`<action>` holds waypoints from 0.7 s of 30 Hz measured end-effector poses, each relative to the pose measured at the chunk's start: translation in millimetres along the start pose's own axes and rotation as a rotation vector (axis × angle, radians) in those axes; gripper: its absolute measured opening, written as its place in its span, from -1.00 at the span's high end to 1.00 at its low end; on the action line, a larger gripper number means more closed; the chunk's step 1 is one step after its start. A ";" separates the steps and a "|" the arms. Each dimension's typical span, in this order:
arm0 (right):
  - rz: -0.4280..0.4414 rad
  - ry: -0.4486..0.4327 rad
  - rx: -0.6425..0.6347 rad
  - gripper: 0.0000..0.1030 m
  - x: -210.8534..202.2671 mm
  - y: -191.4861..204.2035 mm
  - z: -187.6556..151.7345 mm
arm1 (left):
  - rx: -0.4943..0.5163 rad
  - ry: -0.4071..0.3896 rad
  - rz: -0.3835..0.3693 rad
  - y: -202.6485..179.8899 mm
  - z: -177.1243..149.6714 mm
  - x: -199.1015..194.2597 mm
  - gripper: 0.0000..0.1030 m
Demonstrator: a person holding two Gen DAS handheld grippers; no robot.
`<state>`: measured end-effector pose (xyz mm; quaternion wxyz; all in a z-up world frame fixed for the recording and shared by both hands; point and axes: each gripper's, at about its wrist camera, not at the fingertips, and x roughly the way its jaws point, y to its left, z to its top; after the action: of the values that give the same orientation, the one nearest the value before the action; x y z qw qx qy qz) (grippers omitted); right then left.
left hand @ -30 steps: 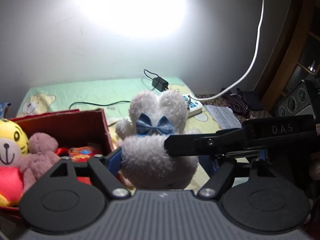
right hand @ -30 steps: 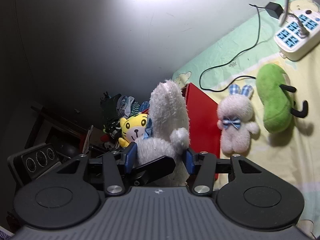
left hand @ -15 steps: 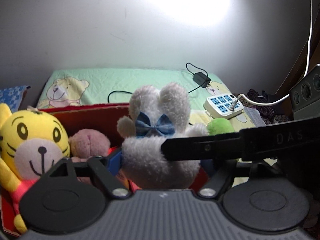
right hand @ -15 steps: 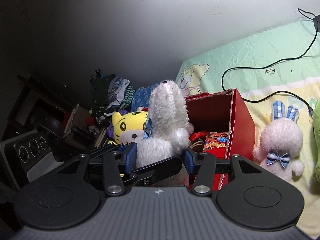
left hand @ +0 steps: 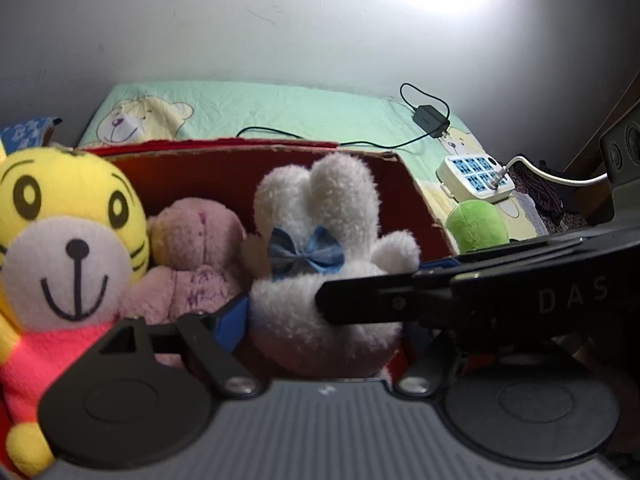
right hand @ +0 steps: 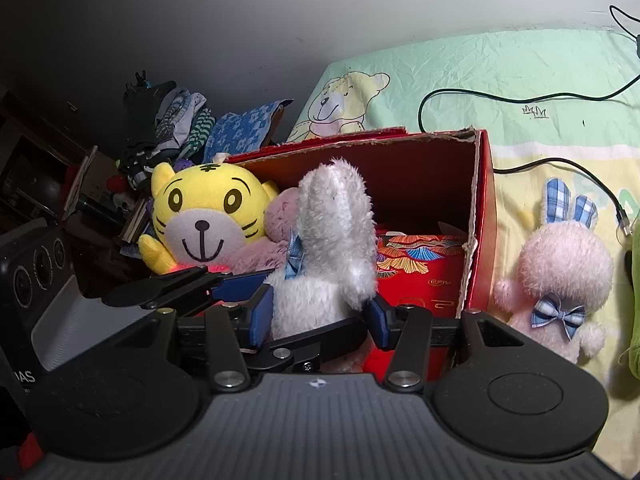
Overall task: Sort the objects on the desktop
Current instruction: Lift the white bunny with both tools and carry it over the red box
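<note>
A white plush rabbit (left hand: 320,264) with a blue bow is held by both grippers over the open red box (left hand: 248,152). My left gripper (left hand: 324,328) is shut on its body. My right gripper (right hand: 316,316) is shut on the same rabbit (right hand: 332,248), seen from the side. In the box sit a yellow tiger plush (left hand: 68,232) and a pink plush (left hand: 196,248); both show in the right wrist view too, the tiger (right hand: 208,216) at the left. A pink rabbit (right hand: 560,280) with checked ears lies on the bedsheet right of the box (right hand: 484,216).
A green plush (left hand: 476,228) lies right of the box. A white power strip (left hand: 474,176) and a black adapter (left hand: 430,120) with cables lie on the green bedsheet (left hand: 280,108). Clothes (right hand: 176,124) and clutter lie left of the bed. The wall stands behind.
Both grippers have carried the white rabbit leftward and down, from beside the box to over its inside, next to the pink plush and tiger.
</note>
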<state>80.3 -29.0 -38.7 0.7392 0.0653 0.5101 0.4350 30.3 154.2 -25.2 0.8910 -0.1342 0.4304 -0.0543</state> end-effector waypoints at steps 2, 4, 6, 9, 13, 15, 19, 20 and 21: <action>-0.009 -0.011 0.000 -0.01 2.4 -0.3 3.2 | 0.003 0.001 0.011 -1.6 0.9 0.6 -0.50; -0.020 -0.023 -0.009 -0.01 3.5 1.8 3.9 | 0.010 0.004 0.024 -3.1 1.9 2.2 -0.50; -0.033 -0.041 -0.013 -0.04 4.8 4.7 4.6 | 0.009 0.012 0.027 -2.9 3.3 3.8 -0.50; -0.059 -0.083 -0.006 -0.10 2.0 5.4 5.0 | -0.009 0.013 0.009 -0.6 4.8 3.6 -0.50; -0.108 -0.142 -0.013 -0.13 -3.9 7.4 5.5 | -0.011 0.022 0.001 -1.4 2.8 6.9 -0.51; -0.122 -0.165 -0.019 -0.13 -4.7 7.7 7.2 | -0.003 0.020 0.003 -3.3 2.2 7.4 -0.50; -0.169 -0.166 -0.038 -0.01 0.5 10.7 9.5 | 0.000 0.020 0.007 -5.7 2.7 7.1 -0.50; -0.173 -0.186 -0.043 -0.01 -2.4 11.8 9.0 | 0.000 0.018 0.006 -5.7 2.3 6.3 -0.50; -0.169 -0.208 -0.045 -0.02 -6.4 12.3 9.1 | -0.001 0.018 0.005 -5.4 1.8 5.9 -0.50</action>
<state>79.9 -22.8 -23.4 0.8233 0.0504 0.4243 0.3735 35.5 148.1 -27.0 0.8872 -0.1330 0.4387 -0.0532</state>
